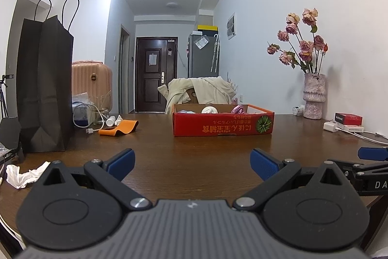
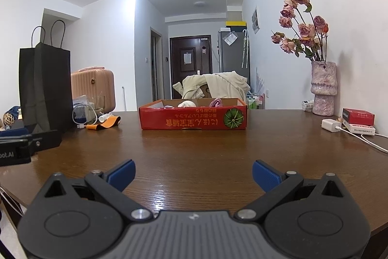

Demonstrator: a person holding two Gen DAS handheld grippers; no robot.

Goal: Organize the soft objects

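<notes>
Dark brown wood fills the left wrist view: the table (image 1: 189,149) runs away from the left gripper (image 1: 192,163), whose blue-padded fingers (image 1: 121,162) stand wide apart with nothing between them, low over the near part of the tabletop. Farther back, a little right of centre, sits the red cardboard box (image 1: 223,124), its long side running left to right across the view and its printed face turned toward the camera with the lettering upside down. Soft items show over its rim: a white bundle (image 1: 209,110) near the middle and a pink piece (image 1: 238,109) just to its right; what they are is hard to tell. Left of the box lie an orange strap (image 1: 120,128) and a white cable (image 1: 93,123), beside a tall black paper bag (image 1: 44,86). A crumpled white tissue (image 1: 23,175) lies at the near left edge. A vase of dried roses (image 1: 314,96) stands against the right wall. At the right edge the right gripper's blue tip (image 1: 372,153) shows.

From the right wrist view, the right gripper (image 2: 194,174) is likewise spread open and empty above the bare wood. The same box (image 2: 194,118) sits straight ahead, long side across the view, white bundle (image 2: 187,103) and pink piece (image 2: 216,102) inside. A white charger (image 2: 329,125) lies at the right, near the vase (image 2: 323,89).
</notes>
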